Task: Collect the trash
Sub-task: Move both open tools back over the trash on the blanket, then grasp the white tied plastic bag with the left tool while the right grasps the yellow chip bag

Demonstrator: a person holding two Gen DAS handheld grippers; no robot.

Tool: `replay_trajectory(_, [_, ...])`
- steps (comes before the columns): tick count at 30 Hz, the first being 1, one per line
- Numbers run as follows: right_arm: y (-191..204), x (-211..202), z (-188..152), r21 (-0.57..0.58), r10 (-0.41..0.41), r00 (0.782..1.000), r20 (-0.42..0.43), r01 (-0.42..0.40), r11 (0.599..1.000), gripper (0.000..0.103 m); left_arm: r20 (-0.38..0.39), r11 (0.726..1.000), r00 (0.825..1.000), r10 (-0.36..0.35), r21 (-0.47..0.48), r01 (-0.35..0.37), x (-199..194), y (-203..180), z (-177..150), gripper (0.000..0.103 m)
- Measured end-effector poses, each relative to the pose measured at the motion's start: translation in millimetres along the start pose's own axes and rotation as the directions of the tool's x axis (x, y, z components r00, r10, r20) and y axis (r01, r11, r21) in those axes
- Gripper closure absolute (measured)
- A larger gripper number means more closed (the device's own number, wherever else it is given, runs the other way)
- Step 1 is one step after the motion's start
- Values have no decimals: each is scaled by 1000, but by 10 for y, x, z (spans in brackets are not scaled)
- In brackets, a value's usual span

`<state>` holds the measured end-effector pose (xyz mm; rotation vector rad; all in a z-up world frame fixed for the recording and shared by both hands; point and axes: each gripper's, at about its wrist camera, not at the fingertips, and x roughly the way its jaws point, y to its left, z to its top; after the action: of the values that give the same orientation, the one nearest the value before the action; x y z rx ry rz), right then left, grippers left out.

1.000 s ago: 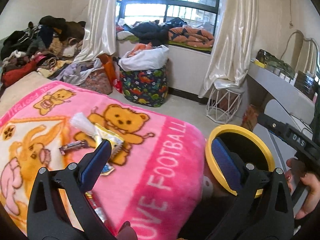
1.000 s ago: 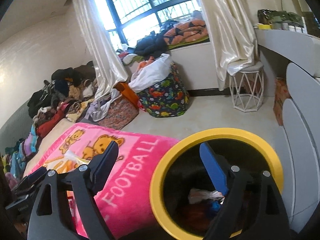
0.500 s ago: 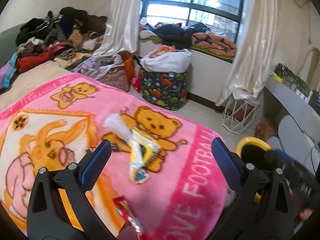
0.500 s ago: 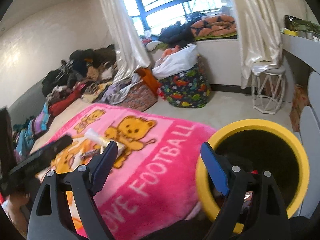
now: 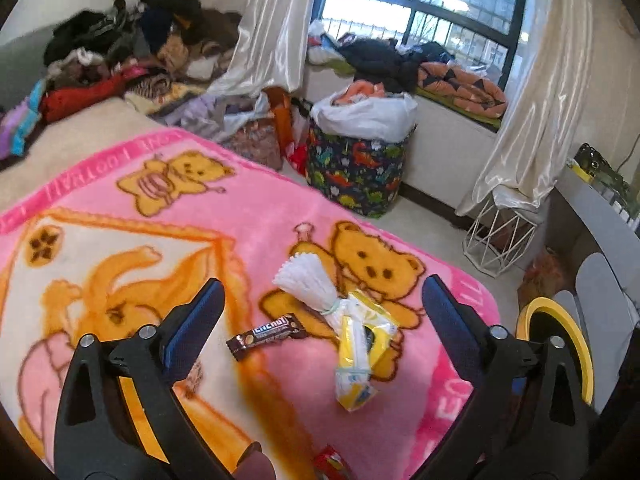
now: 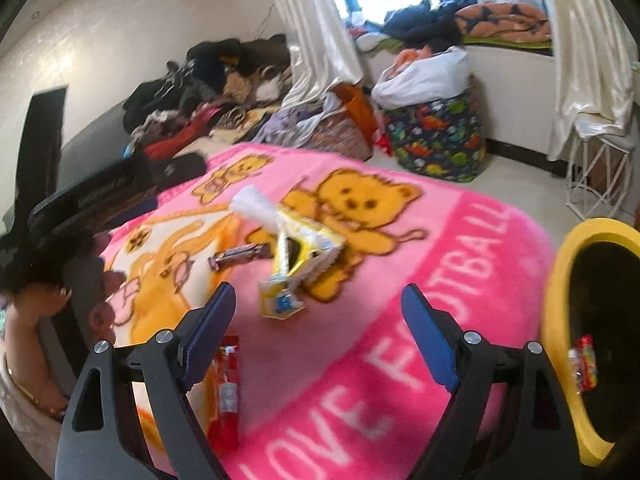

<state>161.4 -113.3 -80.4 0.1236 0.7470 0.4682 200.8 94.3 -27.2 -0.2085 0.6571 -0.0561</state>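
On the pink bear blanket (image 5: pixel 260 220) lie a brown chocolate-bar wrapper (image 5: pixel 266 335), a yellow wrapper (image 5: pixel 360 354) and a white pleated paper (image 5: pixel 308 280). My left gripper (image 5: pixel 323 300) hovers over them. Its jaws are wide and closing, and nothing sits between the pads. In the right wrist view my right gripper (image 6: pixel 319 300) stands open above the blanket (image 6: pixel 440 240), just short of the yellow wrapper (image 6: pixel 296 256). A red wrapper (image 6: pixel 226 396) lies by its left finger. The yellow-rimmed bin (image 6: pixel 560 320) stands at the right beside the bed, with a red wrapper (image 6: pixel 585 360) inside.
A dinosaur-print basket (image 5: pixel 356 168) and a white wire stool (image 5: pixel 500 236) stand on the floor below the window. Piled clothes (image 5: pixel 132 52) cover the far end of the bed. A white desk (image 5: pixel 592 216) runs along the right. A hand (image 6: pixel 48 300) holds the left gripper.
Both grippers have swung left, away from the yellow bin and over the blanket. The wrappers now lie framed between the fingers, and the bin has slid to the right edge.
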Motion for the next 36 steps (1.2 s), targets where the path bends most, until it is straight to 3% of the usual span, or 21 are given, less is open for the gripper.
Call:
replay_trajectory(4, [145, 256, 12, -21, 27, 999, -31, -27, 999, 23, -52, 999, 998, -19, -34, 17, 250, 130, 98, 25])
replay_trajectory(9, [172, 578, 35, 13, 46, 995, -85, -45, 999, 35, -111, 998, 993, -50, -54, 45, 582, 202, 132, 32])
replay_trajectory(14, [139, 859, -2, 56, 56, 989, -137, -48, 997, 46, -190, 986, 978, -86, -155, 56, 937, 369, 101, 41])
replay_trajectory(17, [88, 987, -34, 80, 47, 983, -176, -33, 996, 60, -222, 983, 970, -100, -176, 61, 1056, 377, 55, 55])
replay_trajectory(18, [72, 1012, -49, 83, 41, 982, -183, -26, 996, 70, -230, 982, 967, -107, -177, 67, 1086, 355, 38, 65])
replay_trajectory(19, [62, 1028, -65, 85, 44, 981, -191, -28, 996, 73, -233, 981, 966, -112, -178, 71, 1095, 348, 38, 77])
replay_trajectory(20, [57, 1024, -74, 81, 47, 981, -189, -32, 996, 74, -235, 981, 965, -116, -178, 75, 1092, 320, 11, 81])
replay_trajectory(24, [90, 942, -108, 43, 40, 983, -178, -33, 999, 79, -212, 981, 969, -130, -168, 95, 1013, 244, -44, 86])
replay_trajectory(28, [-29, 794, -160, 88, 48, 984, -171, -33, 996, 80, -174, 977, 975, -136, -187, 103, 883, 192, -89, 88])
replay_trajectory(36, [-216, 286, -109, 104, 44, 993, -107, -32, 994, 80, -104, 989, 989, -108, -112, 96, 593, -101, -106, 88])
